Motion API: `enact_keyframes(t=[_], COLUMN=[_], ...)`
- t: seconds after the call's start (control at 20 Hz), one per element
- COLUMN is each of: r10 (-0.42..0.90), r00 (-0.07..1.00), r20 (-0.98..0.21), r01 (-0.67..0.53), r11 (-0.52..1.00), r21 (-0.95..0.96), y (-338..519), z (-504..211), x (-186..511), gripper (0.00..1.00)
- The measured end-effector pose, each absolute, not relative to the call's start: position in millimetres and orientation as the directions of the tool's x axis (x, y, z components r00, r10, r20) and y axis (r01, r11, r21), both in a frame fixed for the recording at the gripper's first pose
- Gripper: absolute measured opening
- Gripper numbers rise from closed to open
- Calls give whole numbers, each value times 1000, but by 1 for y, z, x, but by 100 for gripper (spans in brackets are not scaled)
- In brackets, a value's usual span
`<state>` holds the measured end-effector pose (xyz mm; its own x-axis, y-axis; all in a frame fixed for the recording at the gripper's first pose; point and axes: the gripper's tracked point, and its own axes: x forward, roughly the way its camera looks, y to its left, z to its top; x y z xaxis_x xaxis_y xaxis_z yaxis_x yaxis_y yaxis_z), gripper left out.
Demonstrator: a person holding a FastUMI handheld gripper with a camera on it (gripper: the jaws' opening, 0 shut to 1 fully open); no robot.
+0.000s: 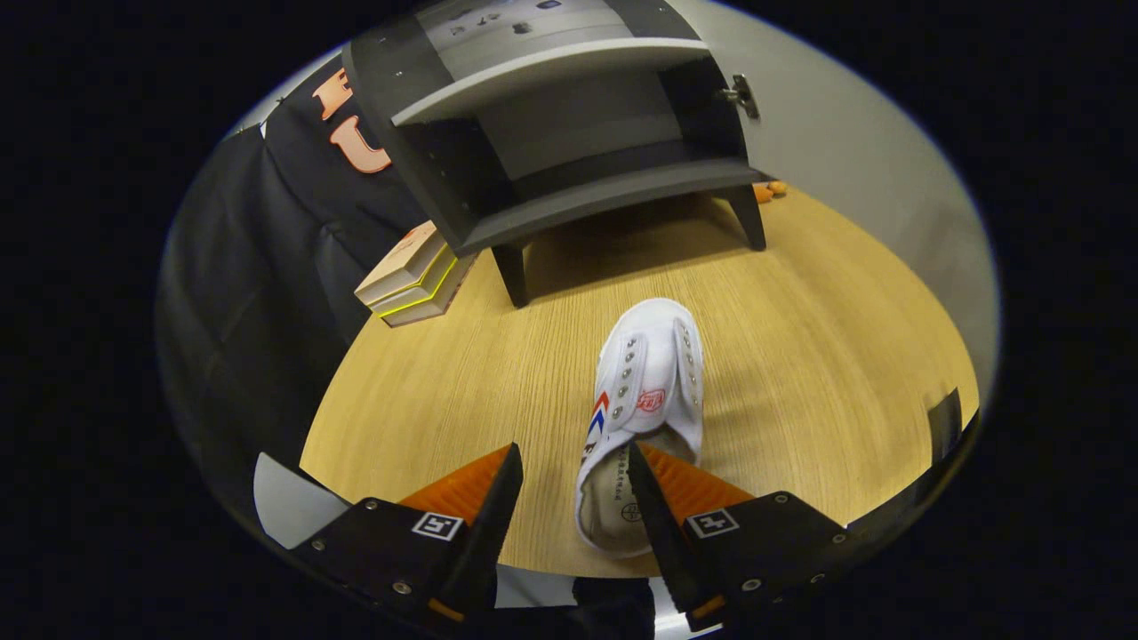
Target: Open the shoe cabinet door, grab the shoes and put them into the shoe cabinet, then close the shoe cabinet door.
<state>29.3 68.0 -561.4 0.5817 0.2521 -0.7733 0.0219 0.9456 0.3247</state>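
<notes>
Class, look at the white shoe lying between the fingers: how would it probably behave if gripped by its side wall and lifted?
The shoe looks like soft canvas, so its wall would probably fold under the fingers. It has no laces, so the upper may gape. It seems light, yet the toe could droop.

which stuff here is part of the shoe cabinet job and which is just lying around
Part of the job:
- white shoe, heel end between the open gripper fingers
- shoe cabinet, beyond the shoe
- cabinet door, already swung open

Just lying about:
- stack of books beside the cabinet's leg
- small orange object behind the cabinet, too small to identify
</notes>
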Motion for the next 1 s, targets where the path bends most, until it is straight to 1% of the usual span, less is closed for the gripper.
enact_keyframes(t=[0.15,0.25,0.3,0.35,0.4,0.45,0.5,0.6,0.65,0.7,0.8,0.9,1.0], r10=[265,285,291,282,257,223,226,228,227,224,210,191,235], r00=[568,542,536,535,536,541,545,535,532,530,543,560,573], r20=[-779,-790,-792,-796,-804,-811,-807,-814,-816,-818,-813,-806,-785], r01=[24,20,10,4,6,25,42,54,59,64,29,-24,-12], r11=[941,936,936,942,951,960,955,952,951,951,963,976,960], r21=[337,351,351,336,309,281,295,302,303,302,268,215,279], y=[76,81,83,80,75,68,69,68,67,68,66,60,64], z=[-577,-588,-592,-596,-600,-603,-602,-601,-601,-601,-595,-584,-561], x=[38,43,46,50,53,55,57,56,57,56,61,66,74], gripper=[73,68,61,57,47,33,20,8,7,3,0,0,0])
